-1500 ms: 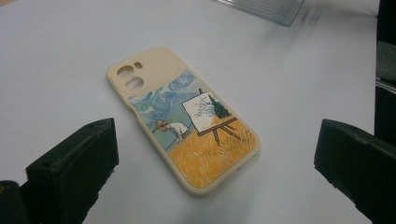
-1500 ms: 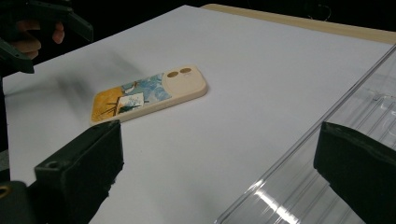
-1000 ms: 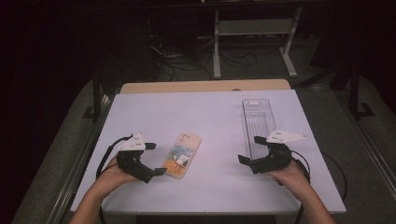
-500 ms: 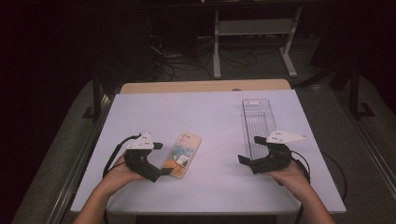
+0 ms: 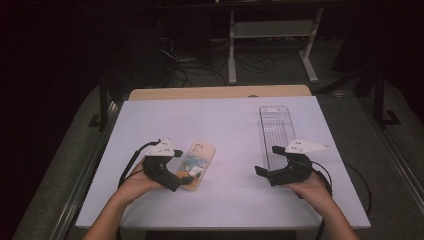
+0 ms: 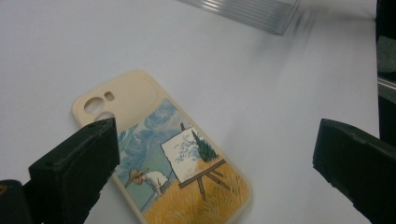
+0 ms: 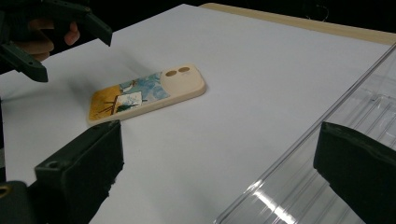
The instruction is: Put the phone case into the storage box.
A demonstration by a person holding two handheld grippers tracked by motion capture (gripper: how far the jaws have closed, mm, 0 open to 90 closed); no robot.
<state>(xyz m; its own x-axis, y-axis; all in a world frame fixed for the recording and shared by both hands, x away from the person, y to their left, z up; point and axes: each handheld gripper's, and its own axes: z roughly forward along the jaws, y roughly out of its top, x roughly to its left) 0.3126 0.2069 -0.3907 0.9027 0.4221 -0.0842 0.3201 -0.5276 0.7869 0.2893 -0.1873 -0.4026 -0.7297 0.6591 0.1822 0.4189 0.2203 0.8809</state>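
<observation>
A cream phone case [image 5: 197, 162] printed with a painter-at-an-easel picture lies flat on the white table [image 5: 225, 120], left of centre. My left gripper [image 5: 179, 172] is open, its jaws standing on either side of the case's near end; the left gripper view has the case [image 6: 163, 154] between and just beyond the two open jaws [image 6: 217, 140]. My right gripper [image 5: 267, 160] is open and holds nothing, beside the near end of a long clear plastic tray [image 5: 276, 127]. The right gripper view has the tray [image 7: 327, 154] at right, the case [image 7: 147, 93] and the left gripper [image 7: 70, 49] farther off.
A strip of wooden board [image 5: 220, 92] edges the table's far side. Beyond it the dark floor holds a metal stand [image 5: 270, 30] and cables [image 5: 175, 55]. Bare white table lies between the case and the tray and toward the back.
My left gripper has moved to the right, up to the phone case, and its open jaws now flank the near end. The right gripper and the tray have stayed put.
</observation>
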